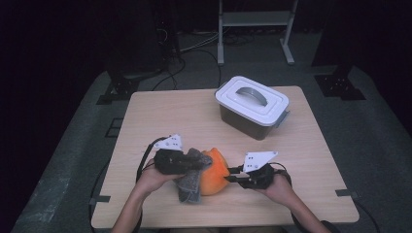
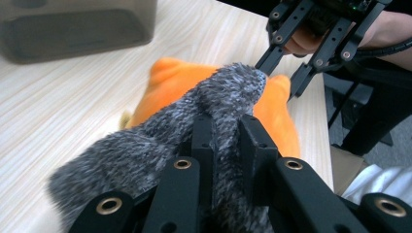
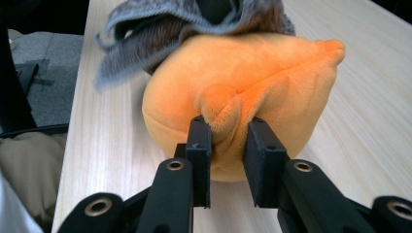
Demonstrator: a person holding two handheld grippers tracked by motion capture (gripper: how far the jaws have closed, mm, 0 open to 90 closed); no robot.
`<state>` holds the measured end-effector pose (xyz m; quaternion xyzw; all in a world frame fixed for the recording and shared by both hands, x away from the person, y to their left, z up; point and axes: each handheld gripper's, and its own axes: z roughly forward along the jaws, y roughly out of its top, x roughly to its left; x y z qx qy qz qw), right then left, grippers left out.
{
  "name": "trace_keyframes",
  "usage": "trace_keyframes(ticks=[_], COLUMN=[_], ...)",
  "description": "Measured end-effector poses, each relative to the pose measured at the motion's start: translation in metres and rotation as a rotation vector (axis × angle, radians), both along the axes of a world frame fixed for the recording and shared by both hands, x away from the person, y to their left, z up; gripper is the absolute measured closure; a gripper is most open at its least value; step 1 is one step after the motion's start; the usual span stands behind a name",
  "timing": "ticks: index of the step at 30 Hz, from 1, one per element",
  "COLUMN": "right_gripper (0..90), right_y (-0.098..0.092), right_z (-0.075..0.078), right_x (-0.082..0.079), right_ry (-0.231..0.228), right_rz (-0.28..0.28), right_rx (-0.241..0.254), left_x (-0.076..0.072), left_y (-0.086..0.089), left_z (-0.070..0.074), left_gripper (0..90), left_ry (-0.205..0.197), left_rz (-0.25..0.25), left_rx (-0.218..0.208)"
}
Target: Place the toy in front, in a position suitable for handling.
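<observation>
Both grabs look done: left gripper (image 1: 187, 162) is clamped on the grey fuzzy cloth (image 2: 160, 141), right gripper (image 1: 232, 175) pinches the orange plush (image 3: 243, 92) at the table's (image 1: 160, 116) six o'clock. Lidded bin (image 1: 252, 107) at one o'clock still closed, so stowing's probably left.

The desk (image 1: 160, 116) is a square top of pale wood grain, standing on a grey carpeted floor (image 1: 73, 160). Toward its far right corner stands a dark, translucent box (image 1: 245, 121) with a white clip-on lid (image 1: 252, 99) and a grey handle (image 1: 252, 92), set at a slant to the desk's edges. Near the front edge, about midway across, lies an orange plush toy (image 1: 214, 174), resting directly on the wood. A grey fuzzy cloth (image 1: 190, 187) is draped against the toy's left side, its lower end reaching the desk just beside it. Toy and box are well apart.
</observation>
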<state>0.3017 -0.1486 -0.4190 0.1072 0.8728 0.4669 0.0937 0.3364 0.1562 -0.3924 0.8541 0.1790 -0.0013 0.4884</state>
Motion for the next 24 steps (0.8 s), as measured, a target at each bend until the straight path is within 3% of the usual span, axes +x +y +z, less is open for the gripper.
trace_keyframes(ticks=[1, 2, 3, 6, 9, 11, 15, 19, 23, 24], right_gripper=[70.3, 58.9, 55.8, 52.3, 55.8, 60.3, 63.5, 64.0, 59.4, 50.1], right_y=[0.000, -0.004, -0.005, -0.006, -0.003, 0.002, 0.000, -0.005, -0.010, -0.013], right_z=[0.000, 0.002, 0.003, 0.010, 0.011, 0.007, 0.003, -0.002, 0.000, 0.004], right_x=[0.000, 0.003, 0.004, 0.003, 0.002, 0.002, 0.002, 0.002, 0.005, 0.008], right_ry=[0.000, 0.039, 0.043, 0.013, -0.016, -0.019, 0.013, 0.033, 0.077, 0.082], right_rz=[0.000, 0.013, 0.011, 0.008, -0.008, -0.022, 0.017, 0.034, 0.032, 0.001], right_rx=[0.000, 0.027, 0.047, 0.111, 0.110, 0.065, 0.049, 0.025, 0.044, 0.069], left_x=[0.000, 0.000, 0.000, -0.002, -0.004, -0.007, -0.006, -0.002, -0.001, -0.001], left_y=[0.000, -0.001, -0.003, -0.013, -0.021, -0.026, -0.021, -0.014, -0.015, -0.015], left_z=[0.000, -0.002, -0.003, -0.006, -0.007, -0.006, -0.003, -0.006, -0.009, -0.010], left_gripper=[78.7, 78.7, 78.7, 78.8, 78.7, 78.7, 78.7, 78.7, 78.7, 78.7], left_ry=[0.000, 0.007, 0.010, 0.035, 0.045, 0.031, 0.010, 0.024, 0.040, 0.047], left_rz=[0.000, -0.004, -0.007, -0.054, -0.093, -0.099, -0.081, -0.051, -0.055, -0.069], left_rx=[0.000, -0.004, -0.004, -0.015, -0.016, 0.004, 0.009, 0.008, 0.019, 0.025])
